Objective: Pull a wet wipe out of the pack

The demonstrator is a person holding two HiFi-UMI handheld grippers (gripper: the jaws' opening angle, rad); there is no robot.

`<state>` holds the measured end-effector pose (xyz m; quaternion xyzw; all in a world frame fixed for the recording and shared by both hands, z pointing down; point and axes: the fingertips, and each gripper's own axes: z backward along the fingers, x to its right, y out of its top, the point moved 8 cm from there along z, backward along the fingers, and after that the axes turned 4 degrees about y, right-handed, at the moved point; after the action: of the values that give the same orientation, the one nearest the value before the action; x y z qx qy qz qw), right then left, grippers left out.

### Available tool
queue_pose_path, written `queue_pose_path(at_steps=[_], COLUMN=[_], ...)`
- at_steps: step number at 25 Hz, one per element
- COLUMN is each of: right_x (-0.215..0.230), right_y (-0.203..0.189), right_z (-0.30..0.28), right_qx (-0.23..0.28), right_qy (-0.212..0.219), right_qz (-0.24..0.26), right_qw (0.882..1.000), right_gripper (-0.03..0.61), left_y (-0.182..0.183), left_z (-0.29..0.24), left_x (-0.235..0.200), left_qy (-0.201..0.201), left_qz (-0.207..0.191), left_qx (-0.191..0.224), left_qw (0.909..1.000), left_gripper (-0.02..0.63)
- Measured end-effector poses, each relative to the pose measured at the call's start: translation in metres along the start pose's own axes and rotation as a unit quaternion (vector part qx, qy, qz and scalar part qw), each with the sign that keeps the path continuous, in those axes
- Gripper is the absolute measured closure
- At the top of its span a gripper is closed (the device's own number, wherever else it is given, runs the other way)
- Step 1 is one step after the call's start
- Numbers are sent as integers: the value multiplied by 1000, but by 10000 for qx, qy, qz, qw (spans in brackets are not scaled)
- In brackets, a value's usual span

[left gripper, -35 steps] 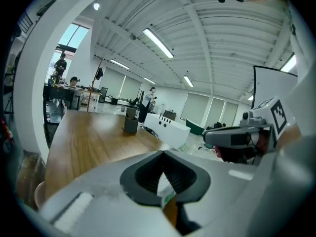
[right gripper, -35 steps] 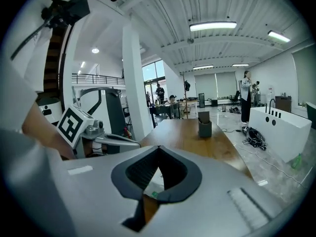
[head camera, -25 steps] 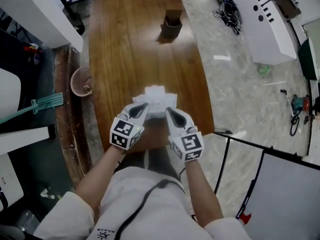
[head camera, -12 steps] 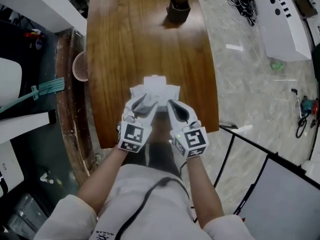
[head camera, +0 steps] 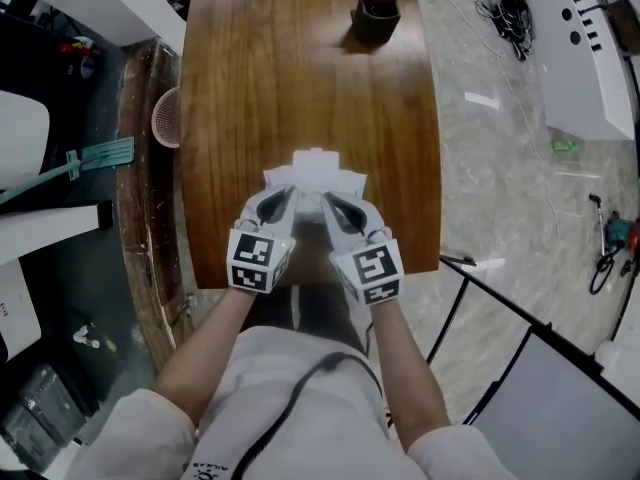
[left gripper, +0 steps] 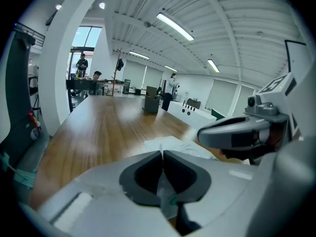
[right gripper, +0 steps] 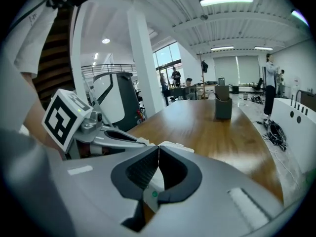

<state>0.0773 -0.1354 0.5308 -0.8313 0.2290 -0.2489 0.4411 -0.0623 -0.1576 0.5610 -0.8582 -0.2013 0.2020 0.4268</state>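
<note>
A white wet wipe pack (head camera: 315, 172) lies flat on the brown wooden table (head camera: 300, 78), close to its near edge. My left gripper (head camera: 285, 197) hovers over the pack's near left part, its jaws shut with nothing between them. My right gripper (head camera: 328, 201) is beside it over the near right part, also shut and empty. In the left gripper view the shut jaws (left gripper: 162, 153) point at the pack (left gripper: 170, 143), with the right gripper (left gripper: 232, 132) alongside. In the right gripper view the shut jaws (right gripper: 158, 147) cover most of the pack (right gripper: 174, 146).
A dark square holder (head camera: 377, 10) stands at the table's far end. On the floor to the left are a pink basket (head camera: 167, 118) and a green broom (head camera: 92, 158). A white counter (head camera: 590, 58) and cables lie to the right.
Both grippers have sunk toward the near side of the pack and drawn closer together. The pack has not moved.
</note>
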Motion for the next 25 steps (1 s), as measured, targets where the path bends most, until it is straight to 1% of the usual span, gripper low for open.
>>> queue_pose_path(at_steps=[2, 4, 5, 8, 10, 15, 21, 22, 23, 25], right_x=[-3, -6, -7, -10, -11, -8, -6, -6, -5, -4], right_y=[3, 5, 5, 2, 1, 2, 2, 3, 3, 4], right_z=[-8, -16, -19, -30, -35, -44, -47, -47, -47, -47], right_qx=[-226, -508, -649, -1009, -1222, -1510, -1844, -1867, -1877, -1834], right_qy=[186, 349, 422, 588, 612, 680, 732, 734, 745, 773], right_qz=[352, 718, 887, 1306, 1477, 1475, 1591, 1626, 1635, 1546], right_qw=[9990, 9955, 9930, 9845, 9795, 9751, 9671, 9661, 9656, 9677], right_gripper=[561, 509, 496, 471, 468, 469, 532, 554, 569, 569], left_y=[-4, -6, -6, -9, -12, -10, -8, -8, -7, -8], left_z=[-1, -1, -1, 0, 0, 2, 4, 4, 4, 4], left_x=[-2, -2, -2, -2, -3, -5, -5, -5, -5, -5], left_qy=[0, -9, -25, -58, -52, -86, -139, -141, -141, -147], left_qz=[35, 53, 71, 111, 98, 134, 138, 134, 134, 143], left_qx=[-19, -28, -18, -10, -8, 24, 60, 65, 68, 70], left_qw=[10000, 10000, 10000, 9999, 9999, 9999, 9998, 9998, 9998, 9998], left_gripper=[604, 604, 604, 604, 604, 604, 604, 604, 604, 604])
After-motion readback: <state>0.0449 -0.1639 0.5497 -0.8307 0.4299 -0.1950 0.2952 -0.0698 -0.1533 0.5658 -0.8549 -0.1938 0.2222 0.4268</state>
